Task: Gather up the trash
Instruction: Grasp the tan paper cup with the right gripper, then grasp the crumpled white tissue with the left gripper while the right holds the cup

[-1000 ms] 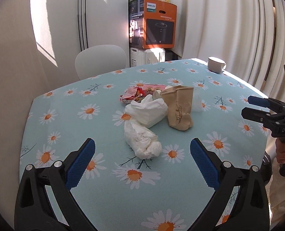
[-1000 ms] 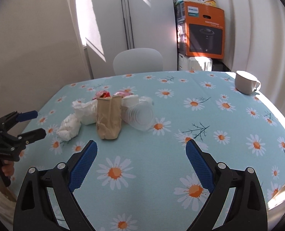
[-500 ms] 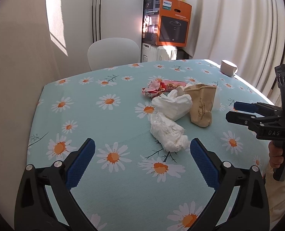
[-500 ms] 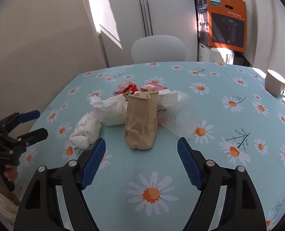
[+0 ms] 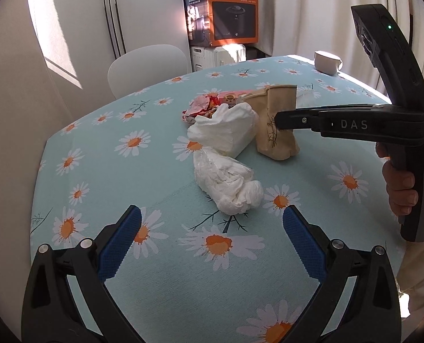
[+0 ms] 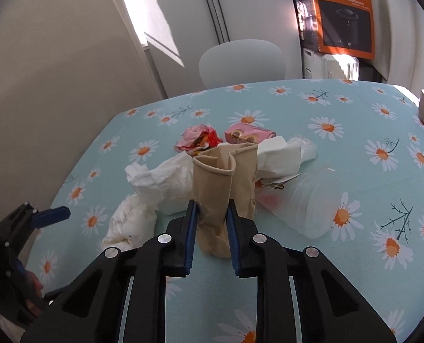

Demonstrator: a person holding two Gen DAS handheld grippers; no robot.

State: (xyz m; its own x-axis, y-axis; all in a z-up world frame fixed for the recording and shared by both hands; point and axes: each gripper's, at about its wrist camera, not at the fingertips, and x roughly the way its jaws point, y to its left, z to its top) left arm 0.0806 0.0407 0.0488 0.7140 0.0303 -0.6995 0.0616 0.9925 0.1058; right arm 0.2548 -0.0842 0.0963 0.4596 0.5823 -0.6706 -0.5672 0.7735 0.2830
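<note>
The right hand-held gripper (image 6: 211,223) pinches the crushed paper cup (image 6: 223,188); lifting could drag the tissue (image 6: 166,183) at nine o'clock; the left hand-held gripper (image 5: 212,243) stays spread.

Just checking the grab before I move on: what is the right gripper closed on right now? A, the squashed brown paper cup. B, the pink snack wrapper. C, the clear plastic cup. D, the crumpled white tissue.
A: the right gripper has its blue fingers pressed on both sides of the squashed brown paper cup.
</note>
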